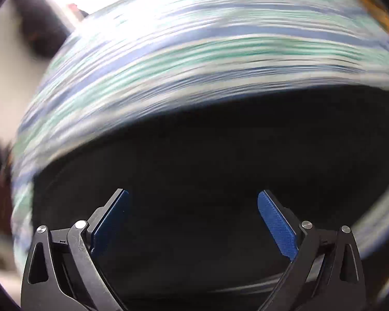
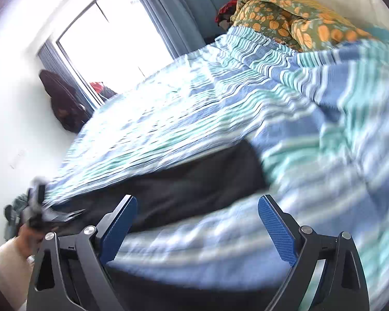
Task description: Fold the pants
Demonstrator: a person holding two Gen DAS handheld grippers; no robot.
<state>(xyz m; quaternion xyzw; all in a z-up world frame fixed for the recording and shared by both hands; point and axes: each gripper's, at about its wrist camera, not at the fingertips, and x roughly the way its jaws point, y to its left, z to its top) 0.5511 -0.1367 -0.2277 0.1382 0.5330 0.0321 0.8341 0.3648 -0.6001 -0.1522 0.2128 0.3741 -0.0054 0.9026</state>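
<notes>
You are holding the left gripper (image 1: 193,204) spread wide and empty right over the dark pants (image 1: 207,155), probably lining up a grab. The right gripper (image 2: 197,208), also spread and empty, is hovering near the pants (image 2: 194,181) lying flat on the striped bedspread (image 2: 220,98).

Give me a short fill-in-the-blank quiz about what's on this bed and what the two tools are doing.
1. The pants lying on the bed are ____ in color.
2. The striped bedspread is blue, white and ____.
3. Both the left tool and the right tool have their fingers spread ____.
4. The bundled quilt shows orange ____.

Missing words: black; green; open; pumpkins
</notes>
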